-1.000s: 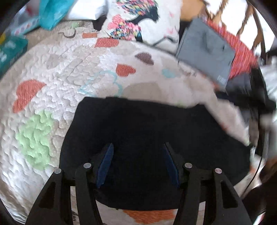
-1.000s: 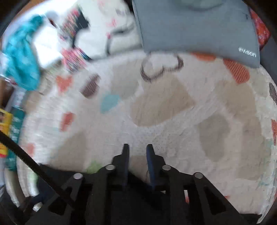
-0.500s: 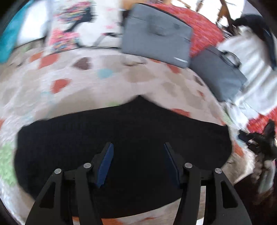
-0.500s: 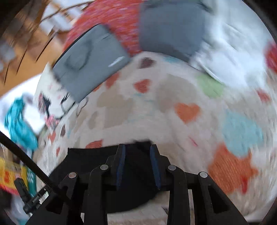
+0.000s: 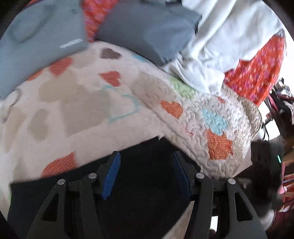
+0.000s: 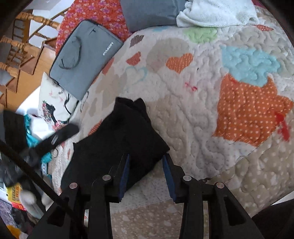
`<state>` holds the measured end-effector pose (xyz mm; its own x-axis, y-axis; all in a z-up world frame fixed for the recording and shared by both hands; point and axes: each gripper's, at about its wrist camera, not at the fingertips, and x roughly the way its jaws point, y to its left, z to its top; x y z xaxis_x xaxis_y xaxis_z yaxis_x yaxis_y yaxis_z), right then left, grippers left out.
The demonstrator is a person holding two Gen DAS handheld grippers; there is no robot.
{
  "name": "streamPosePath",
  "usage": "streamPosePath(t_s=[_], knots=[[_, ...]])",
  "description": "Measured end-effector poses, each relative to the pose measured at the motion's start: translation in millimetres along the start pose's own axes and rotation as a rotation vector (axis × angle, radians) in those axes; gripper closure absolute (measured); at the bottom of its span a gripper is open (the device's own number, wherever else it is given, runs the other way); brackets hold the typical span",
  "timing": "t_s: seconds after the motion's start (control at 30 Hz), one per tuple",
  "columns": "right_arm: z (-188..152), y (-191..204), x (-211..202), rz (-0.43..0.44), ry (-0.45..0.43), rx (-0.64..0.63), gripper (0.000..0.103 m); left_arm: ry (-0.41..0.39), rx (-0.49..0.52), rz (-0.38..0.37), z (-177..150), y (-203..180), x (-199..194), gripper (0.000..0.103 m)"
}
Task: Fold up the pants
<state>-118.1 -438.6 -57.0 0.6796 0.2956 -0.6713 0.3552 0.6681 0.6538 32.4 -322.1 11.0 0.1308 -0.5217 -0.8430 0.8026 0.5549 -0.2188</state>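
The black pants (image 6: 119, 139) lie folded into a compact bundle on the heart-patterned quilt (image 6: 202, 114). In the left wrist view the pants (image 5: 139, 183) fill the bottom under my left gripper (image 5: 146, 165), which is open and empty with its blue pads just above the cloth. My right gripper (image 6: 146, 165) is open, its jaws on either side of the near right corner of the bundle, holding nothing. The left gripper also shows blurred at the left of the right wrist view (image 6: 55, 137).
Two grey laptop sleeves (image 6: 82, 55) (image 6: 150, 12) and a white towel (image 6: 216, 14) lie at the far side of the quilt. A printed pillow (image 6: 53, 104) and a teal cloth (image 6: 35, 139) lie at the left. Wooden chairs (image 6: 20, 46) stand beyond. The quilt's edge (image 5: 253, 128) falls off at the right.
My right gripper has opened and now stands over the bundle's corner. My left gripper has swung to the right along the pants, staying open.
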Motion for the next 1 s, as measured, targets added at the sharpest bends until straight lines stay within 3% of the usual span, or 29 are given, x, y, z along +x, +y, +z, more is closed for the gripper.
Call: streamPosePath(t_s=[0.23,0.37,0.4,0.43,0.47,0.5,0.53,0.7,0.87,1.0], knots=[[-1.4,1.5,15.6,-0.025,-0.034,-0.008,0.059,0.106,0.032,-0.017,27.0,-7.3,68.2,0.045],[1.8,11.6,21.9,-0.027,-0.075,-0.047,0.055,0.141,0.122,0.037,23.9,-26.2,82.4,0.034],[2.7,13.7,22.1,-0.029,-0.079,-0.056,0.058,0.145,0.133,0.062,22.9,-28.5,80.7,0.046],[3.7,15.6,21.5,-0.023,-0.083,-0.063,0.070,0.140,0.138,0.076,22.8,-28.7,78.0,0.075],[5.1,19.1,21.1,0.004,-0.078,-0.074,0.078,0.131,0.125,0.068,23.5,-25.5,72.6,0.086],[5.4,22.9,20.2,0.020,-0.078,-0.083,0.081,0.127,0.074,0.004,24.3,-17.3,64.1,0.095],[4.8,30.4,17.7,0.024,-0.091,-0.112,0.081,0.108,0.029,-0.041,24.2,-10.3,54.1,0.095],[-7.4,83.6,8.7,0.071,-0.107,-0.299,0.083,-0.061,-0.074,-0.089,-0.5,21.2,-23.7,0.095],[-34.0,143.1,33.0,0.134,0.005,-0.497,0.083,-0.167,-0.243,-0.028,-55.3,81.8,-79.5,0.094],[-60.1,179.4,80.3,0.126,0.146,-0.641,0.073,-0.166,-0.447,0.008,-109.5,144.1,-96.6,0.092]])
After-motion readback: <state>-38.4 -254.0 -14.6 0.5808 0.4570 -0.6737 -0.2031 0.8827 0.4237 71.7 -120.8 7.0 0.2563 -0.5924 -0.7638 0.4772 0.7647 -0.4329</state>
